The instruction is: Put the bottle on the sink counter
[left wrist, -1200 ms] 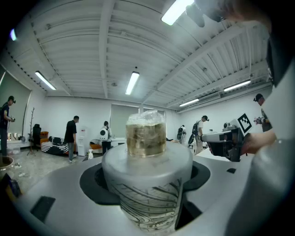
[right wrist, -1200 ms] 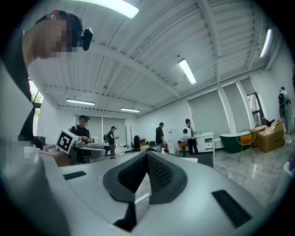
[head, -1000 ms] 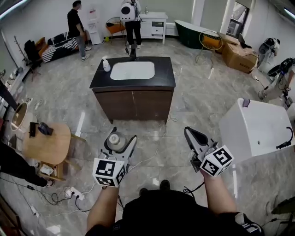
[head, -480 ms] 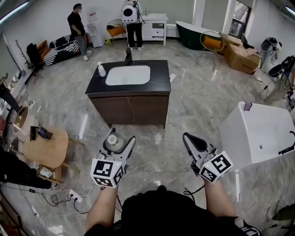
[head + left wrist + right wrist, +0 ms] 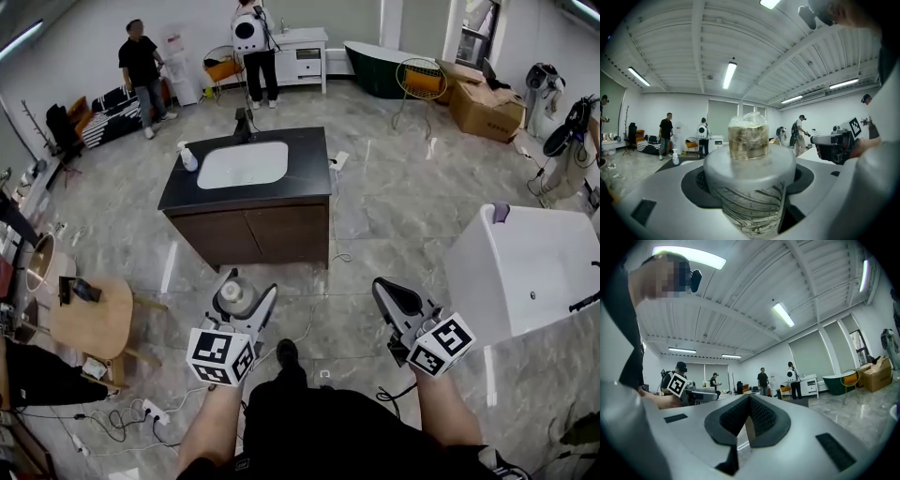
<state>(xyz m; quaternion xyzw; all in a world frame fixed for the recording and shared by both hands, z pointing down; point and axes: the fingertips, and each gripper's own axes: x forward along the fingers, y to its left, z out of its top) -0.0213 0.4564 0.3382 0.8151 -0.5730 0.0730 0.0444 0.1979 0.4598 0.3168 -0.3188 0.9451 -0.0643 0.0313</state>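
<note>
Bottle [image 5: 234, 292] upright, clamped in the jaws of the left gripper [image 5: 246, 283], well short of the dark sink surface [image 5: 314, 155] ahead; the right gripper [image 5: 384, 287] is closed on nothing. Best bet: carry it level and set it on the bare strip right of the basin [image 5: 242, 164], inside the front edge. Open floor lies between; a spray bottle [image 5: 188, 157] stands near the far left corner.

A white bathtub [image 5: 525, 272] stands at three o'clock, a round wooden table [image 5: 94, 314] at eight o'clock, one person [image 5: 141, 66] at eleven, another person [image 5: 253, 42] at twelve, a yellow chair [image 5: 422, 82] at one and cardboard boxes [image 5: 487, 108] at two o'clock.
</note>
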